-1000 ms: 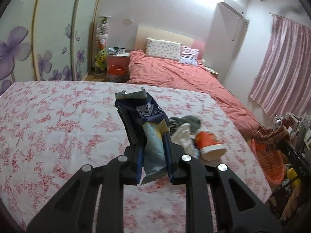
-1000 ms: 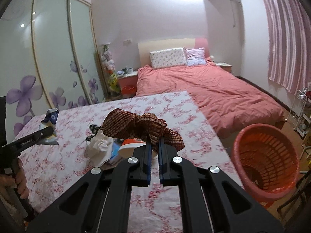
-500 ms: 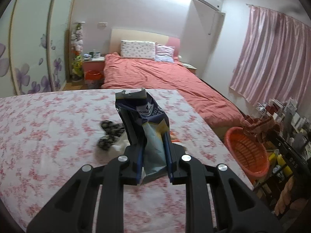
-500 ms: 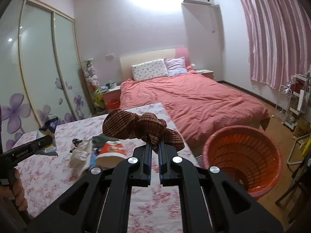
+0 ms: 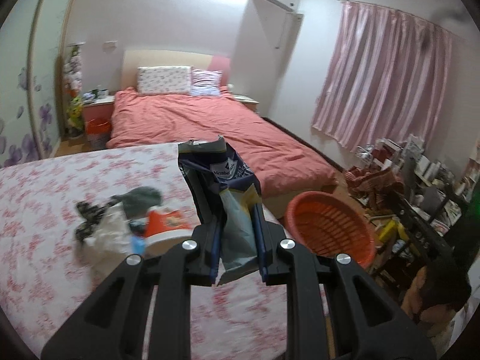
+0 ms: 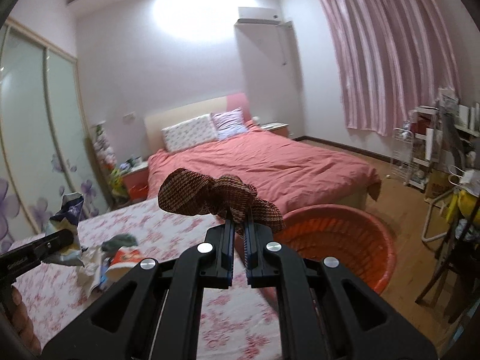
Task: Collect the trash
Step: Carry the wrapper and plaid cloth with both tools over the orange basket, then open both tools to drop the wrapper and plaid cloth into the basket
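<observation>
Both hands have swung right since a second ago; orange basket [image 6: 339, 249] now near, below right gripper [image 6: 237, 228]. Right gripper pinches brown patterned cloth [image 6: 207, 195]. Left gripper [image 5: 237, 234] pinches crumpled blue snack bag [image 5: 222, 177]. Judgement: drop imminent; remaining trash pile [image 5: 129, 225] stays on floral bed [image 5: 45, 180].

Both wrist views are lit from a ceiling lamp [image 6: 198, 9] whose glare burns out the upper wall [image 5: 192, 3] to white. Illumination elsewhere is dim, with a pinkish cast. Fisheye distortion bows the wardrobe doors [image 6: 27, 132] and curtain [image 6: 390, 60]; black vignetting rims each frame. The floral tablecloth [image 5: 54, 198] shows motion blur.
</observation>
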`<state>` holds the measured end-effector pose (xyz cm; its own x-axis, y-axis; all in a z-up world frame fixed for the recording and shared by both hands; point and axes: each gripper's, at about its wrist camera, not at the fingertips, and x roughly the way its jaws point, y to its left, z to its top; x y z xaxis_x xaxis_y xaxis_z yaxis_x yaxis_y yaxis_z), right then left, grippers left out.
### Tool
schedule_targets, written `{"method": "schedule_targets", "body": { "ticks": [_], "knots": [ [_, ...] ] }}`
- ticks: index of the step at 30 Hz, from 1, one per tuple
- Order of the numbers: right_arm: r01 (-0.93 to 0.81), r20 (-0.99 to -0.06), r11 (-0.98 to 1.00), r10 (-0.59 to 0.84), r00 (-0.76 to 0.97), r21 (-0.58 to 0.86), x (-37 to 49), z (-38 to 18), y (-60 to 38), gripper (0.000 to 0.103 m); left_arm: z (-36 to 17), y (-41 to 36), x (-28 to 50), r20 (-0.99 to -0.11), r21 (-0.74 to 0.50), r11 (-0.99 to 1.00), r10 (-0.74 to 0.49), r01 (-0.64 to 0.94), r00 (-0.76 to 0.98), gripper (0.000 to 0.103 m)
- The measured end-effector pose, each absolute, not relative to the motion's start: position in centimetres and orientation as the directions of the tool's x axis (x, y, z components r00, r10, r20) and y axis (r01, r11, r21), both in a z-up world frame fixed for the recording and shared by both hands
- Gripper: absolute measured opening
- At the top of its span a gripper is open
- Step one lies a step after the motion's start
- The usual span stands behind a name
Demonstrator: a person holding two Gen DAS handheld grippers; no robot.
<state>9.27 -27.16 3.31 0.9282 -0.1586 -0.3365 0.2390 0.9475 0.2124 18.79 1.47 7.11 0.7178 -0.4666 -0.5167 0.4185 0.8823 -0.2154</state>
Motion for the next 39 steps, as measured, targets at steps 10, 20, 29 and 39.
{"method": "schedule_targets", "body": {
  "ticks": [10, 20, 29, 39],
  "knots": [
    [0.347, -0.334, 0.899, -0.252, 0.908, 0.266, 9.5, 1.8, -32.2, 0.006, 6.5, -7.1, 19.7, -0.526, -0.22, 0.809, -0.568, 0.544, 0.632, 0.02],
    [0.408, -0.35, 0.859, -0.297, 0.889, 0.309, 9.9, 0.2, -36.0, 0.006, 5.4, -14.8, 20.8, -0.533, -0.211, 0.729, -0.645, 0.651, 0.548, 0.02],
    [0.437, -0.392, 0.836, -0.3, 0.87, 0.33, 10.6, -1.2, -37.7, 0.006, 2.8, -20.2, 22.1, -0.581, -0.219, 0.695, -0.657, 0.684, 0.481, 0.021],
    [0.433, -0.467, 0.815, -0.232, 0.853, 0.385, 12.3, -3.0, -39.9, 0.012, -0.9, -23.4, 24.7, -0.651, -0.237, 0.703, -0.627, 0.671, 0.427, 0.033]
  ]
}}
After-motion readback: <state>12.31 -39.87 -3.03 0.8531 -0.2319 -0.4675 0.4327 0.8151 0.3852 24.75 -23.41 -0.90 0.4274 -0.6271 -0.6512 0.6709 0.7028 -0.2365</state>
